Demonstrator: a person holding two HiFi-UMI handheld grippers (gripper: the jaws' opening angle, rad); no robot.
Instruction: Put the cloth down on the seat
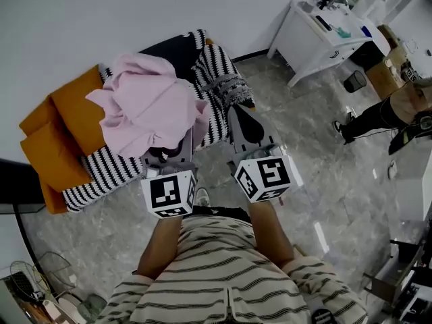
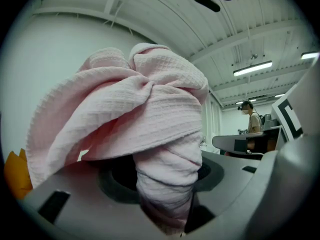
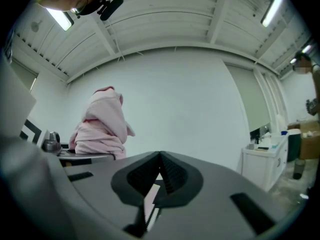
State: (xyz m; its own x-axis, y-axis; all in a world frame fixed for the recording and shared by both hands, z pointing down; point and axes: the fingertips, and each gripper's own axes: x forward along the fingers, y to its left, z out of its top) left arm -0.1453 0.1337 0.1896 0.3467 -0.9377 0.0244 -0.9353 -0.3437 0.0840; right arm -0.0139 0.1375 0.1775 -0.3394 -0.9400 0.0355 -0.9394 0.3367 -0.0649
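The left hand-held gripper (image 2: 165,204) is clamped on a pink waffle-weave cloth (image 2: 150,114). A twisted fold of it runs down between the two jaws, and the rest billows up and over the front of the gripper in loose folds. In the head view the cloth (image 1: 145,106) hangs bunched above the left hand-held gripper (image 1: 167,155) and overlaps the seat (image 1: 108,171), a low sofa with a black-and-white striped cover. Whether any fold touches the seat I cannot tell.

Orange cushions (image 1: 74,113) lie along the sofa's left side, against the white wall. The right hand-held gripper (image 3: 157,176) has its jaws together with nothing between them. In the head view this hand-held gripper (image 1: 246,123) sits just beside the left one, and its tip points toward the sofa's right end. From the right gripper view the cloth (image 3: 102,124) shows as a pink heap atop the other gripper.

On the marble-patterned floor (image 1: 304,147) well to the right stands a white tabletop (image 1: 317,39) carrying small items, with a dark bin (image 1: 353,81) near it. Another person (image 1: 385,117) stands at the right edge.
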